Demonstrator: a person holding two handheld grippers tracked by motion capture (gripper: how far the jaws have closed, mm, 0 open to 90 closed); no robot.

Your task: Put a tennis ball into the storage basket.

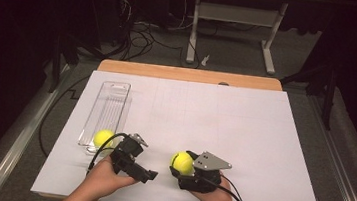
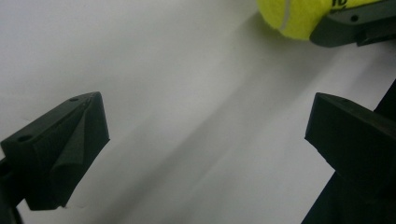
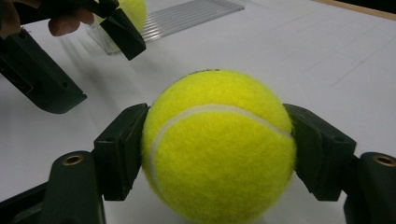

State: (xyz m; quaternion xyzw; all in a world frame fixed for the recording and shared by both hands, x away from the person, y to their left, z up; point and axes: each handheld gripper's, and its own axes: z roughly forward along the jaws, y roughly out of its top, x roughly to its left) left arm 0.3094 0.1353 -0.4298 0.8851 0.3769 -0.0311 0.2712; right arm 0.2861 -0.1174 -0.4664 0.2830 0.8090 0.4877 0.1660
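At nine o'clock on the white-papered worktop (image 1: 243,137), a clear ribbed plastic tray (image 1: 107,110) holds one fuzzy yellow tennis ball (image 1: 102,138) at its near end. Just beside it, the left tool (image 1: 140,169) hangs wide open, empty. At six o'clock, the right tool (image 3: 217,149) clamps a second yellow tennis ball (image 3: 219,144) between both pads. The grasp looks finished; next likely comes a carry toward ten o'clock, into the tray.

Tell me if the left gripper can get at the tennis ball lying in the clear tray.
Probably yes. The left gripper has open, empty jaws, and the ball in the tray lies close beside that hand, at the near end of the clear tray, which is open on top. It would have to turn towards it.
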